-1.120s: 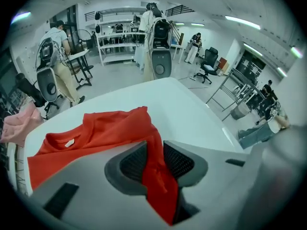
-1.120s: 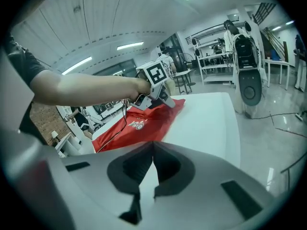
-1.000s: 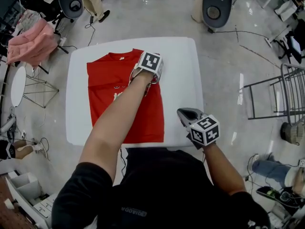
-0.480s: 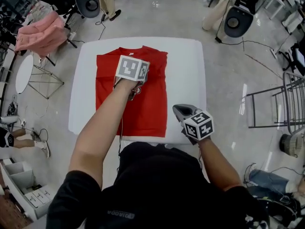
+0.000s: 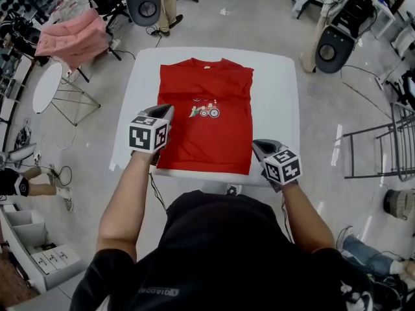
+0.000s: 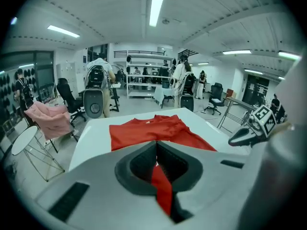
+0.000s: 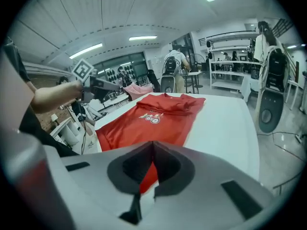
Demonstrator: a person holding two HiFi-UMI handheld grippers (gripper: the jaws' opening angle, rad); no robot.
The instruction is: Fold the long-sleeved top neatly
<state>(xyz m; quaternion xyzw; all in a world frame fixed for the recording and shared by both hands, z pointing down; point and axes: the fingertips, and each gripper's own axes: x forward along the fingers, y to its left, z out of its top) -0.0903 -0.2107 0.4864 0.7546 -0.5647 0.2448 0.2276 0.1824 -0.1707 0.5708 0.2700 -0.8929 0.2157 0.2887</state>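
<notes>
Hovers left gripper point(image 5: 169, 107) at left edge of red top point(image 5: 207, 144), jaws just closed on nothing; holds right gripper point(image 5: 255, 143) clamped together, empty, opposite; cannot read lettering on chest print point(image 5: 205, 111).

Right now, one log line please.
red top flat on white table | left gripper just closed, by top's left edge | right gripper shut, by its right edge | hold on top unclear

Ceiling strip lights point(image 6: 156, 7) wash the room in bright, even white; the glossy floor point(image 5: 334, 131) throws pale glare. The red top point(image 5: 207, 115) on the white tabletop point(image 5: 275, 109) reads sharp, shadows faint. Both gripper views bow toward dark, rounded corners, foregrounds soft.
</notes>
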